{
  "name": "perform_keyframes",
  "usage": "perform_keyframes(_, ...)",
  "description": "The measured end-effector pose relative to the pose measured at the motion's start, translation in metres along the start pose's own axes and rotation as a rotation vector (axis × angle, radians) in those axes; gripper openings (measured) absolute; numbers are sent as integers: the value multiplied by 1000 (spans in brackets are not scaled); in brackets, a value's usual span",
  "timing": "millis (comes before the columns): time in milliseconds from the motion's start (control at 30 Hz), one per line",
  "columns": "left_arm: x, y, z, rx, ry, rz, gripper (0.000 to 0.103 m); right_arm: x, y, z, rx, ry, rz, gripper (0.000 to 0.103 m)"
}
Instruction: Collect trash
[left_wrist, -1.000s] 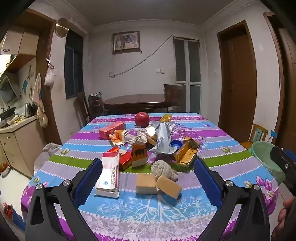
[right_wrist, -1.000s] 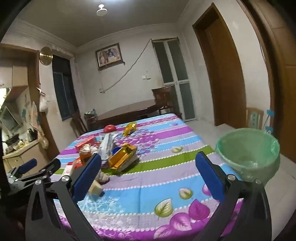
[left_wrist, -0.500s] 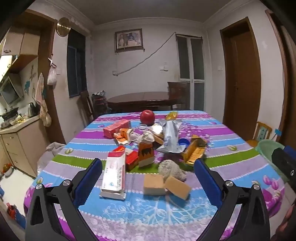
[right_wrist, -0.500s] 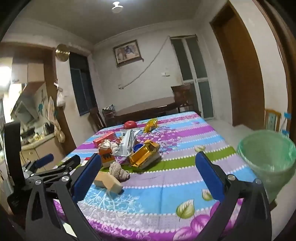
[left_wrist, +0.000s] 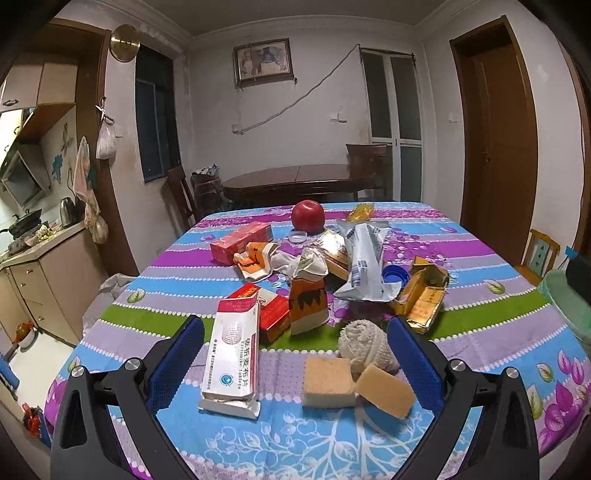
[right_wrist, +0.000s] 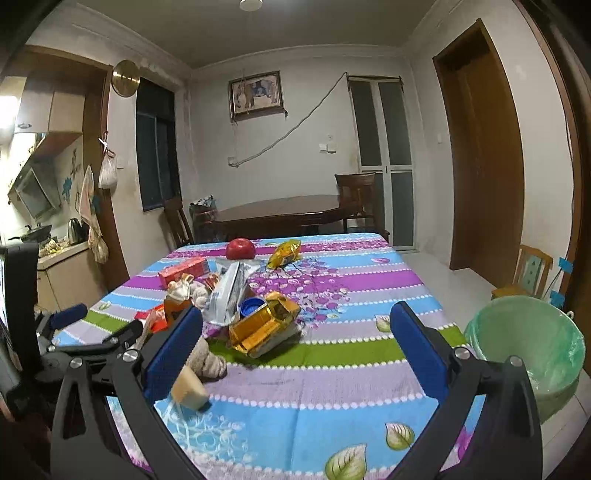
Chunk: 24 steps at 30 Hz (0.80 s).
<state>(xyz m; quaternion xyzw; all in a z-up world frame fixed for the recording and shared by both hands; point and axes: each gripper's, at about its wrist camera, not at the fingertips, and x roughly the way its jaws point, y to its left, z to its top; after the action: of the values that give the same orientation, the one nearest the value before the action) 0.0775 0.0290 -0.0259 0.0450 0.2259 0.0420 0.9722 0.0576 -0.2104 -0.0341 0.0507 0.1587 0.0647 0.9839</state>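
Here, white medicine box lies lengthwise, pointing away.

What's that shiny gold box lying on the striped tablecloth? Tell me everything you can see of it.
The shiny gold cardboard box is a long foil-faced carton with darker printed panels, torn open and crumpled at its far end. It lies on its side, empty as far as shows, at the right edge of the litter pile on the striped tablecloth. A blue plastic bottle cap and a crumpled silver-and-white wrapper sit against it. Neither gripper touches it.
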Motion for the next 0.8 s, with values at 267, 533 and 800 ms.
perform_keyframes(267,11,6,4,-1,10,21,99,12,8,15,7,-8,31,98)
perform_keyframes(533,14,11,2,-5,23,28,99,17,19,10,-5,16,40,98)
perform_keyframes(800,16,11,-1,-3,32,28,99,21,17,2,14,49,46,98)
